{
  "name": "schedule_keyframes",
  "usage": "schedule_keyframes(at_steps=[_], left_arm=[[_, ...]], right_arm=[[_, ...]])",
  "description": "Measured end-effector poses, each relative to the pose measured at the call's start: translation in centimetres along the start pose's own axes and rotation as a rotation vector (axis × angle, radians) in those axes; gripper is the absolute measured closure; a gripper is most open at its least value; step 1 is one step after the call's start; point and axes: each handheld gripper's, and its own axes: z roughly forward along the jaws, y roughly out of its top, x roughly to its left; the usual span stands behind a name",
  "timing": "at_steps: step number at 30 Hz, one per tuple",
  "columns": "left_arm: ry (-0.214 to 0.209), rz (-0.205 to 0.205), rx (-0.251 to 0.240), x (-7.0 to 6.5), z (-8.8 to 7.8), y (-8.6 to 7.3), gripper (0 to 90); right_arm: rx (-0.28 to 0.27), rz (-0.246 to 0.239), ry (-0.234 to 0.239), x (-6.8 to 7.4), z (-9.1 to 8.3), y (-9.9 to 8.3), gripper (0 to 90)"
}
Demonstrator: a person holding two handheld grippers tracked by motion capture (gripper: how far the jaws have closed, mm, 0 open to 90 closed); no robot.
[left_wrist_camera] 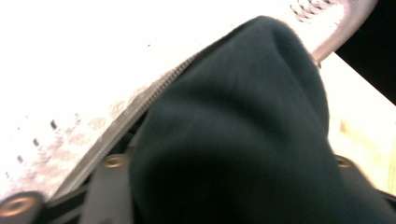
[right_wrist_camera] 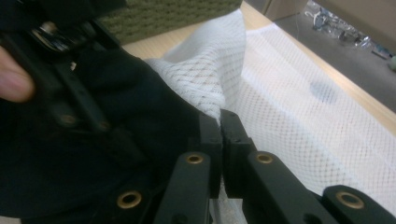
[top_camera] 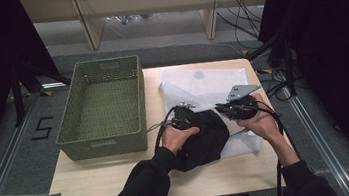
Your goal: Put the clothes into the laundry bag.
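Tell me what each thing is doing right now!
Green basket: upright on the table, nothing visible inside.
White mesh bag: lying on the table, one edge lifted.
Black garment: bunched up, partly on the bag.
Left gripper: shut on the black garment.
Right gripper: shut on the white mesh bag's edge.

Basket [top_camera: 100, 107] left on table [top_camera: 97, 183]. Right of basket: white mesh bag [top_camera: 206, 81], black cloth [top_camera: 205, 137] on its near edge, left gripper [top_camera: 181, 116] and right gripper [top_camera: 236, 105] at cloth.
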Motion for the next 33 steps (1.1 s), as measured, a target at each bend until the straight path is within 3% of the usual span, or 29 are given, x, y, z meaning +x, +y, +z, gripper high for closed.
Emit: schedule_keyframes(at_steps=[2, 4, 8, 10, 14, 17, 18, 19, 20, 22, 23, 25, 26, 27, 28, 30, 32, 33], left_arm=[[-0.011, 0.01, 0.022, -0.4, -0.5, 0.1, 34.2], [0.02, 0.034, 0.015, -0.9, -1.6, 0.1, 30.0], [0.055, 0.13, 0.02, -1.8, -4.4, 0.0, 20.8], [0.068, 0.152, 0.028, -1.9, -5.3, -0.4, 20.4], [0.046, 0.174, 0.079, -2.3, -4.9, -1.7, 18.0], [0.066, 0.26, 0.18, -2.6, -3.8, -2.3, 17.1], [0.08, 0.264, 0.197, -2.7, -3.2, -2.5, 16.3], [0.086, 0.253, 0.19, -2.7, -2.5, -2.7, 18.4], [0.091, 0.303, 0.211, -2.4, -2.1, -2.7, 28.9], [0.094, 0.307, 0.213, -2.1, -1.7, -2.8, 46.6], [0.083, 0.299, 0.214, -1.8, -1.5, -2.7, 46.6], [0.046, 0.288, 0.167, -1.6, -1.8, -1.9, 69.9], [0.043, 0.283, 0.136, -1.7, -2.2, -1.4, 72.3], [0.042, 0.242, 0.08, -2.0, -2.5, -0.9, 74.5], [0.042, 0.242, 0.08, -2.0, -2.5, -0.9, 75.8], [0.041, 0.215, 0.034, -2.3, -3.3, 0.6, 76.7], [0.054, 0.218, 0.022, -2.2, -3.1, 1.2, 77.0], [0.063, 0.206, 0.026, -2.0, -2.8, 1.3, 77.0]], right_arm=[[0.015, 0.011, 0.005, -0.2, 0.2, -0.3, 89.9], [0.017, 0.008, -0.005, -0.3, 0.3, -0.5, 90.0], [0.015, 0.016, -0.005, -0.3, 0.3, -0.5, 89.9], [0.02, 0.02, -0.001, -0.1, 0.3, -0.4, 89.9], [0.022, 0.007, 0.002, 0.1, 0.5, -0.3, 89.9], [0.027, 0.006, 0.016, 0.1, 0.6, -0.3, 90.0], [0.035, 0.023, 0.012, 0.2, 0.5, -0.3, 89.9], [0.035, 0.023, 0.012, 0.3, 0.5, -0.3, 89.9], [0.035, 0.022, 0.013, 0.2, 0.5, -0.4, 89.9], [0.032, 0.021, 0.016, 0.2, 0.6, -0.4, 89.9], [0.033, 0.021, 0.019, 0.2, 0.6, -0.4, 89.9], [0.017, -0.008, 0.015, 0.2, 0.6, -0.4, 90.0], [0.016, -0.007, 0.02, 0.3, 0.5, -0.3, 89.9], [0.01, -0.006, 0.011, 0.4, 0.3, -0.1, 89.9], [0.01, -0.006, 0.011, 0.4, 0.3, -0.1, 89.9], [-0.012, -0.021, 0.012, 0.5, -0.2, 0.3, 90.0], [-0.014, -0.008, 0.012, 0.8, -0.6, 0.6, 90.0], [-0.026, -0.032, 0.008, 0.6, -0.6, 0.7, 90.0]])
